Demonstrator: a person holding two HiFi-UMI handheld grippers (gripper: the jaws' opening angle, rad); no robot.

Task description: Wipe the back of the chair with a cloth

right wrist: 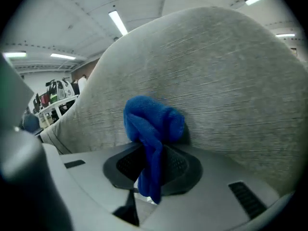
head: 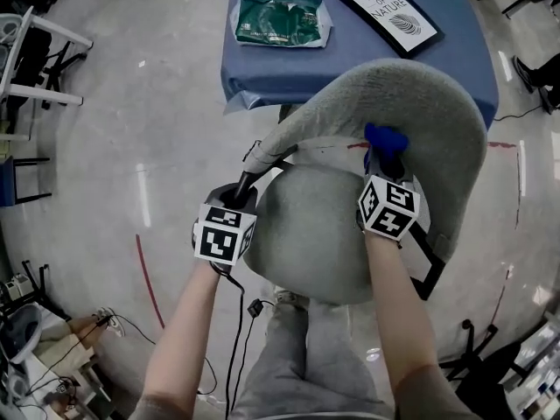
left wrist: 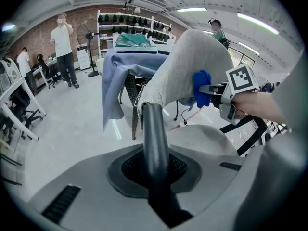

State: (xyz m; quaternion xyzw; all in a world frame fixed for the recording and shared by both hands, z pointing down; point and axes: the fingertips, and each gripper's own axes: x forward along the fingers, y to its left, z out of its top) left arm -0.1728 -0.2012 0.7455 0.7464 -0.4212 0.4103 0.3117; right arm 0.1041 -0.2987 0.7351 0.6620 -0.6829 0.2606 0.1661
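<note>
Two hand-held grippers are seen: the left gripper (head: 241,187) is clamped on the one dark frame tube (left wrist: 155,138) that runs up into an end of the single grey chair's backrest (head: 420,103). The right gripper (head: 385,163) is closed on one blue cloth (right wrist: 151,124), whose bunched end is pressed against the backrest's inner face. Beyond the chair, one blue-covered table (head: 350,59) is seen, on which one green bag (head: 280,16) and one black-framed print (head: 389,14) are laid; "OF NATURE" can be read on the print.
</note>
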